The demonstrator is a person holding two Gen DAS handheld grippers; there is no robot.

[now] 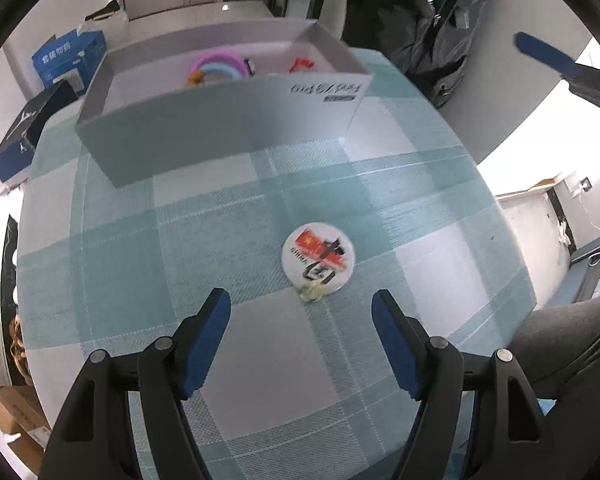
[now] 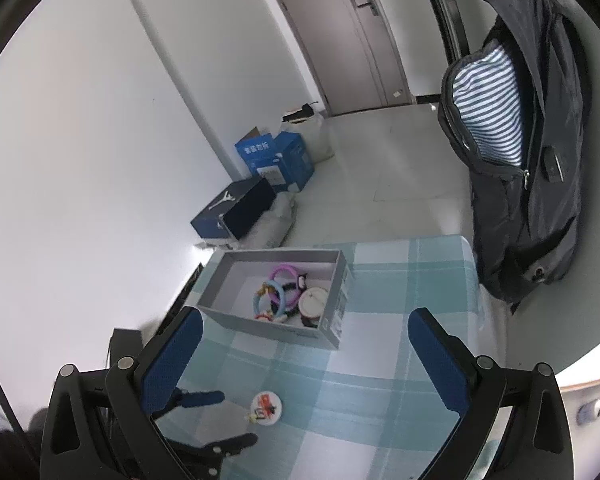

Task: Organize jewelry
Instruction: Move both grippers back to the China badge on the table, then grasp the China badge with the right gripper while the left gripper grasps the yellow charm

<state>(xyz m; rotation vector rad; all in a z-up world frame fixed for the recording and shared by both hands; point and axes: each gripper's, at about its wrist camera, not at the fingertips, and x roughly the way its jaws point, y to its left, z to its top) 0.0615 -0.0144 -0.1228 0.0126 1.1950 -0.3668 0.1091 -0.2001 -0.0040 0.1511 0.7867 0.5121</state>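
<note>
A round white badge [image 1: 318, 263] with a red flag print lies on the checked tablecloth, with a small yellowish trinket [image 1: 312, 293] at its near edge. My left gripper [image 1: 301, 304] is open just in front of them, low over the cloth; it also shows in the right wrist view [image 2: 236, 418], either side of the badge [image 2: 266, 409]. The grey box [image 1: 228, 120] stands behind and holds pink and blue rings [image 2: 278, 284], a round white piece [image 2: 312, 300] and other small items. My right gripper [image 2: 304, 320] is open, empty and high above the table.
The table with the teal checked cloth [image 1: 172, 240] ends on the right by a person's grey-clad leg [image 1: 572, 344]. A dark backpack [image 2: 528, 168] hangs past the far right corner. Blue and black boxes [image 2: 260, 176] stand on the floor by the wall.
</note>
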